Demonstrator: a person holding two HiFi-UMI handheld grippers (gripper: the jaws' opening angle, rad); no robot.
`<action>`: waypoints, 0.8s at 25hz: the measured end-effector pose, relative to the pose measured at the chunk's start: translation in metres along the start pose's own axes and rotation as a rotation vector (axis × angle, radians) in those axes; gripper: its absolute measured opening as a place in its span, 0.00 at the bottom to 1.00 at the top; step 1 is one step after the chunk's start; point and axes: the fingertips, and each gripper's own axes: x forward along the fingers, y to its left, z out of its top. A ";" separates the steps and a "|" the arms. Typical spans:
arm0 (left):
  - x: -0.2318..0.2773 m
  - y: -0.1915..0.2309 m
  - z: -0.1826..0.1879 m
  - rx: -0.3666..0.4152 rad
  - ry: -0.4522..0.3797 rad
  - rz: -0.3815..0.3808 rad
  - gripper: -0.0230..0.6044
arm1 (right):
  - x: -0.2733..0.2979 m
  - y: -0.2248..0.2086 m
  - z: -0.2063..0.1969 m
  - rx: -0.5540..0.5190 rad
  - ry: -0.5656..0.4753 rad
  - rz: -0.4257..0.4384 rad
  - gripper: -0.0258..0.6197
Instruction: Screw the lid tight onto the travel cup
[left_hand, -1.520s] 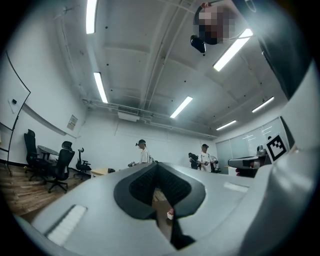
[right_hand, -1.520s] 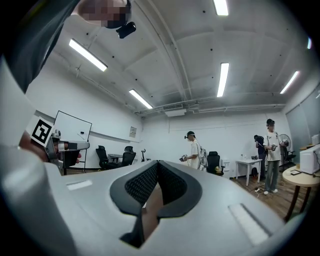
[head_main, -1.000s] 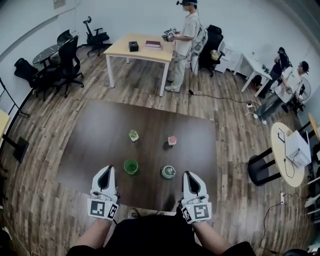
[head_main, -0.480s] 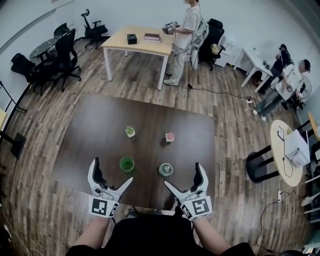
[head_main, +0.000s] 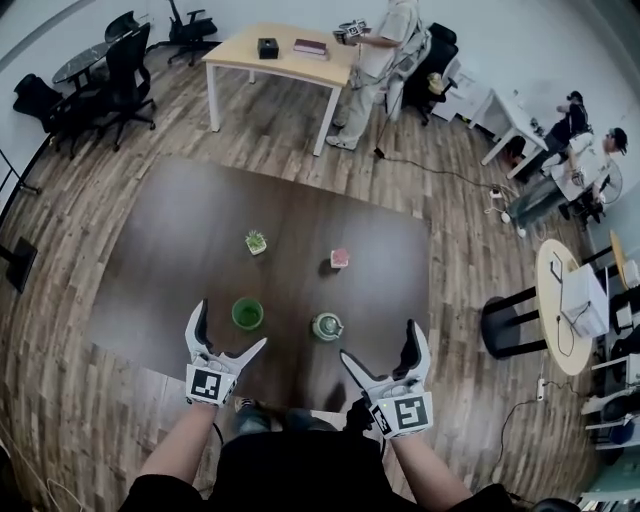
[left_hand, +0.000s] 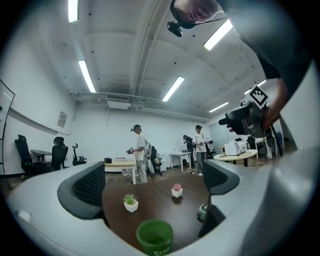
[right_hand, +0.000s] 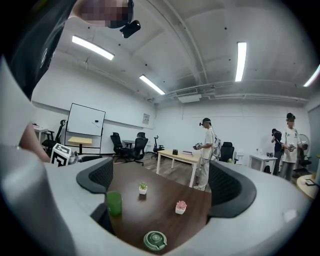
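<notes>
Left tool (head_main: 231, 325) and right tool (head_main: 378, 340) have just opened wide, gripping nothing, each bearing a square black-and-white marker. Cup (head_main: 247, 314) and lid (head_main: 326, 326) stand apart on the bench (head_main: 300, 230).

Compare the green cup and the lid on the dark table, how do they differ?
The cup stands upright and taller, with its mouth open. The lid lies low and flat. The cup is a bright, plain green, while the lid is a paler, greyer green. In the head view, the cup sits left of the lid. Both rest on the dark table, apart from each other, and nothing is touching either.
</notes>
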 end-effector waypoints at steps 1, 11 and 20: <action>0.005 0.000 -0.017 -0.006 0.020 -0.006 0.98 | 0.000 0.000 -0.005 0.001 0.013 -0.003 0.97; 0.052 0.002 -0.155 -0.001 0.163 -0.069 0.98 | 0.022 0.006 -0.040 -0.026 0.090 0.004 0.97; 0.079 0.000 -0.219 -0.031 0.248 -0.078 0.98 | 0.039 0.015 -0.085 -0.014 0.155 0.037 0.97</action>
